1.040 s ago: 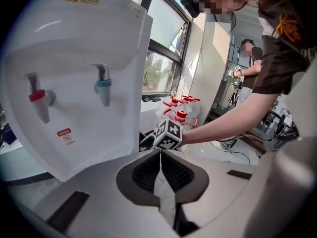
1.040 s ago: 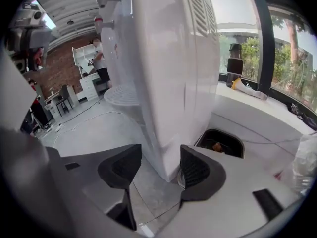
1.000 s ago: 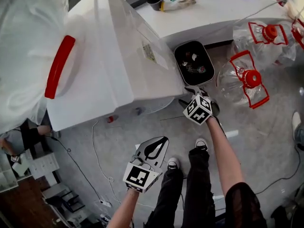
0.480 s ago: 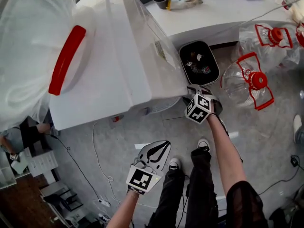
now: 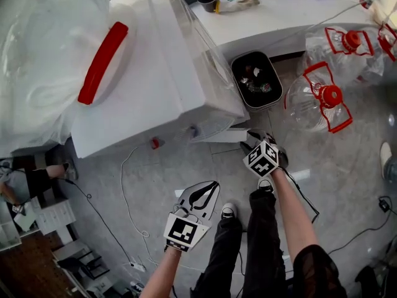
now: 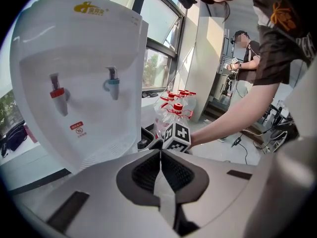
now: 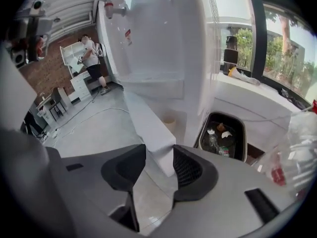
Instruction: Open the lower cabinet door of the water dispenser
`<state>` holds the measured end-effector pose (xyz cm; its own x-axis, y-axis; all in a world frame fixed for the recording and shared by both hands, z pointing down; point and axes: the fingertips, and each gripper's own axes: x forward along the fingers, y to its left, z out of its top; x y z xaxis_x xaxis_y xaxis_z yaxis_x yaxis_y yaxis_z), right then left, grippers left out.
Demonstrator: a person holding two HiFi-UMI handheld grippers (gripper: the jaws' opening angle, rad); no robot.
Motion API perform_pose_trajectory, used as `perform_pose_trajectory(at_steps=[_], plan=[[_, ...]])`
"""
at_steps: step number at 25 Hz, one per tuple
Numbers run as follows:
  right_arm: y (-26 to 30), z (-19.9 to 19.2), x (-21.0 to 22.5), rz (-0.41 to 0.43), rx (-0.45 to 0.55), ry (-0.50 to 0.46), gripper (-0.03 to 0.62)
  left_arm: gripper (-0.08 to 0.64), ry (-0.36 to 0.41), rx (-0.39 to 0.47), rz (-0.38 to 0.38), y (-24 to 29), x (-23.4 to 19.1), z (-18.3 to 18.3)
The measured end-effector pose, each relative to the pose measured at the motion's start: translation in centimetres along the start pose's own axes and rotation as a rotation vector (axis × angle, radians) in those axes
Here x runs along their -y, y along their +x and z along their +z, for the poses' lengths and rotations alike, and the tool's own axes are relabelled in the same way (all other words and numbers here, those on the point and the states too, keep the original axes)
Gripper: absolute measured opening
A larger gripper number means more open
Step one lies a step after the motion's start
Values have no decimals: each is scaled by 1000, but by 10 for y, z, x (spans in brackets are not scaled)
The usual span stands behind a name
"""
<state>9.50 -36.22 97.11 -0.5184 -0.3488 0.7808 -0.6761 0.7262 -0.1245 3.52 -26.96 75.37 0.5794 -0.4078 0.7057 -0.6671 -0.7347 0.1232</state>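
Low at the water dispenser's (image 5: pixel 142 85) five o'clock, the right gripper's (image 7: pixel 159 166) jaws are closing round the free edge of the partly open lower cabinet door (image 7: pixel 148 127), seemingly to pull it wider; the left gripper (image 6: pixel 160 155) hangs back at six o'clock, jaws together, empty.

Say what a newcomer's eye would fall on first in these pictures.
The white water dispenser fills the head view's upper left, a red-handled bottle upturned on top. At its foot the lower cabinet door stands ajar, its edge between the closing jaws of the right gripper. Red-capped bottles sit on the floor at right.
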Motion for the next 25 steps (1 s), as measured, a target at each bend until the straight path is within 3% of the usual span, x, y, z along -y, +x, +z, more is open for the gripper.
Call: perform_pose_trajectory(at_steps=[7, 12, 17, 25], plan=[[-17, -36, -85, 76, -54, 60, 173, 20, 2, 27, -3, -35, 16, -13], [-16, -54, -154, 126, -95, 42, 138, 20, -11, 28, 17, -69, 19, -42], [-6, -55, -223, 192, -103, 32, 106, 20, -38, 10, 57, -114, 8, -83], [23, -37, -307, 292, -106, 9, 106, 20, -94, 11, 137, -165, -14, -133]])
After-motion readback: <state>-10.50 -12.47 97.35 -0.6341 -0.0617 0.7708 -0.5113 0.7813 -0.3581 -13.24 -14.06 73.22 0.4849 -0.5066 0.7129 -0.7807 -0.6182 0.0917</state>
